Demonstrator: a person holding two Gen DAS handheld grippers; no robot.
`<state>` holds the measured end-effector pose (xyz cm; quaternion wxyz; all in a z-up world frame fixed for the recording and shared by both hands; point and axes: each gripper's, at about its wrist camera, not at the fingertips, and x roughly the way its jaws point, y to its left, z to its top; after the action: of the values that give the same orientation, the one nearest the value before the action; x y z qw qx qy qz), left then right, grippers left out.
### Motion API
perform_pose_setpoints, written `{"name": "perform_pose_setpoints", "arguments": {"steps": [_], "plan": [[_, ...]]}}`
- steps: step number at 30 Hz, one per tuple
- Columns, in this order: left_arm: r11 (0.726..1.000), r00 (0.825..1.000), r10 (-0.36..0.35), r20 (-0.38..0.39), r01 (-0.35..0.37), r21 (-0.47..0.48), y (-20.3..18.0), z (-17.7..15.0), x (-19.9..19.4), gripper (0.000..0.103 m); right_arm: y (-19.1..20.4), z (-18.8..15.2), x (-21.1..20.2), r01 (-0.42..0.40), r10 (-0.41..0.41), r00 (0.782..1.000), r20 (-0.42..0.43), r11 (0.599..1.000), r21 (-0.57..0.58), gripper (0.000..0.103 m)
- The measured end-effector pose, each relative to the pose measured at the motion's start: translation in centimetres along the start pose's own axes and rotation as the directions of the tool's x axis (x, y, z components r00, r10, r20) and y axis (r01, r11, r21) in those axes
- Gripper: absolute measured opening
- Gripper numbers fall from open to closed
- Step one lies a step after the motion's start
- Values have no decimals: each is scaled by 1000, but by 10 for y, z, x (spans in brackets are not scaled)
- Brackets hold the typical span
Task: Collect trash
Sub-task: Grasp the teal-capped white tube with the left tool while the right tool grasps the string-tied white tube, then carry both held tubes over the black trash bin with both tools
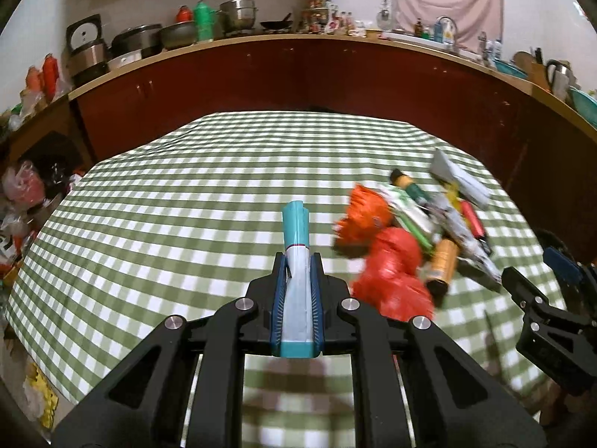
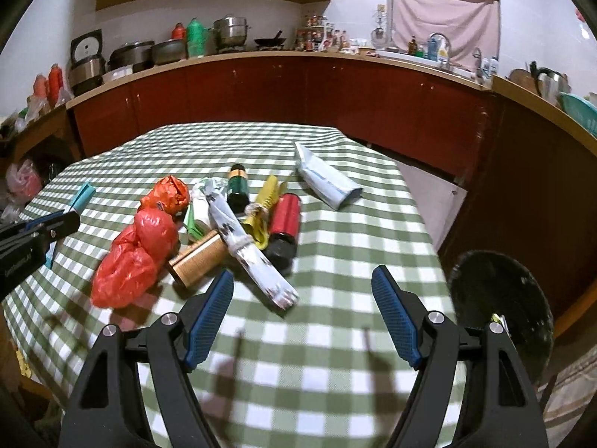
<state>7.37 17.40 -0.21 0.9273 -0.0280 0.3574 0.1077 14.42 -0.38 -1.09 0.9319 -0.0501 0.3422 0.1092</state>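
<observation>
The left gripper (image 1: pixel 296 261) is clenched on a teal-and-white tube (image 1: pixel 295 231), squeezed along its body with the flat crimped end poking out ahead, held above the bench (image 1: pixel 168 194). Such a tube looks light and soft, so it likely flattens under the pads but should not slip from a grip across its middle.

To its right lies the trash heap. The red bag (image 2: pixel 138 250) and orange bag (image 2: pixel 169 192) are crumpled film: nearly weightless, slippery and springy, best pinched at a bunched knot. The brass can (image 2: pixel 197 257), the green can (image 2: pixel 237 186) and the red can (image 2: pixel 285 220) lie on their sides; they look stiff and smooth and may roll, so taking them across the barrel seems safest. A rolled white wrapper (image 2: pixel 253 261) and a yellow wrapper (image 2: pixel 263 201) lie over them, and a larger white tube (image 2: pixel 326 181) rests apart at the far right.

The right gripper (image 2: pixel 302 291) is released, jaws spread wide, hovering just short of the wrapper's near end. A dark bin (image 2: pixel 500 298) stands beside the bench on the right.

The checked cloth on the bench is soft and may ruck under a dragged fingertip. Behind runs a cluttered kitchen counter (image 2: pixel 261 56) with red cabinets.
</observation>
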Motion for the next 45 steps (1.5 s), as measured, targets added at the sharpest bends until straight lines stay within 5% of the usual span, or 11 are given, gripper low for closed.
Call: {"name": "perform_pose_setpoints", "arguments": {"steps": [9, 20, 28, 38, 45], "plan": [[1000, 999, 16, -43, -16, -9, 14, 7, 31, 13, 8, 8, 24, -7, 7, 998, -63, 1000, -13, 67], [1000, 997, 0, -80, 0, -7, 14, 7, 49, 13, 16, 7, 37, -44, 40, 989, -145, 999, -24, 32], [1000, 997, 1, -83, -2, -7, 13, 2, 46, 13, 16, 4, 27, -54, 52, 991, -127, 998, -19, 15], [1000, 998, -24, -53, 24, 7, 6, 0, 27, 13, 10, 0, 3, -60, 60, 994, -88, 998, 2, 14], [995, 996, -89, -13, 90, 52, -32, 3, 5, 13, -21, -3, -18, 0, 1, 999, -32, 1000, 30, 14]]}}
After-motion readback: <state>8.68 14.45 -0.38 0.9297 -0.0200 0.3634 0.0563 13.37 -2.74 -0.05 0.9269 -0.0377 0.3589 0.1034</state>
